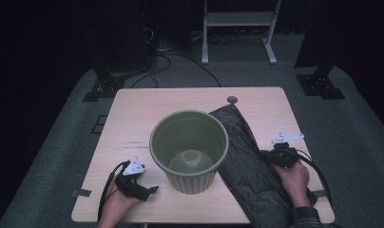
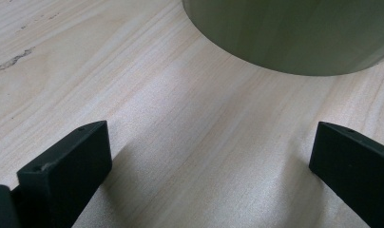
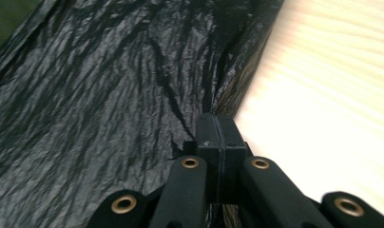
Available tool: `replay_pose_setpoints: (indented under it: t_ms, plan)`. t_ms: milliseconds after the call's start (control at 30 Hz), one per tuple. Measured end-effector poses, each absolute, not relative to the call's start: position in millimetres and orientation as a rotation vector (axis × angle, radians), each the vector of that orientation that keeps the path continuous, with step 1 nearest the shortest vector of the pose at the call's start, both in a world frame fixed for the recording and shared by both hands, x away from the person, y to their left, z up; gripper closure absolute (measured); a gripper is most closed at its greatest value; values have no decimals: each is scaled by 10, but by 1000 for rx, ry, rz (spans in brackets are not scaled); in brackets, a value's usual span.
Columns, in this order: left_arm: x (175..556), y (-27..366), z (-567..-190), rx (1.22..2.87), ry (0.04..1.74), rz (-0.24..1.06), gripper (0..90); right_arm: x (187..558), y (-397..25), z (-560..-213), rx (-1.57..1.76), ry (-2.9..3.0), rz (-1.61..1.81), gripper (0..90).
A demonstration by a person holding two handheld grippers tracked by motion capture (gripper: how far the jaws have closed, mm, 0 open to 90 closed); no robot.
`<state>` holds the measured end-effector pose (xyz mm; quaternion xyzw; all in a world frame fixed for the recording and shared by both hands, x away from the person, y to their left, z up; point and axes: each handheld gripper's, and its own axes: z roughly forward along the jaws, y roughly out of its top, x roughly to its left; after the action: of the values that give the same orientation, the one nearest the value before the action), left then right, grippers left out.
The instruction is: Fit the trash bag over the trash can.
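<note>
High view: a green bin [image 1: 189, 149] stands mid-table [image 1: 133, 118], a black bag [image 1: 249, 161] lying flat against its right side.

Left gripper view: the left gripper [image 2: 209, 156] rests on bare wood near the bin, jaws wide.

Right gripper view: the right gripper [image 3: 217, 133] has its jaws pressed together on the bag's edge. The thin film could slip out or tear if pulled sharply.

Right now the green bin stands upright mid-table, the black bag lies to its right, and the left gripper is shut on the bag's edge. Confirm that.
One thing is wrong: the right gripper is the one shut on the black bag, as the right gripper view shows. The left gripper is open over bare table beside the green bin. The rest stands.
</note>
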<state>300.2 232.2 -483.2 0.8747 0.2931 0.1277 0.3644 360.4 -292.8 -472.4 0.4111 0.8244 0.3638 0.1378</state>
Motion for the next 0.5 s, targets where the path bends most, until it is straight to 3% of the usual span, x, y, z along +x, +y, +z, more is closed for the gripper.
replay_pose_setpoints:
  t_ms: [500]
  plan:
    - [2999, 2322, -4832, 2250, 753, 328, 0, 3146, -2838, -4731, 1160, 2446, 1055, 880]
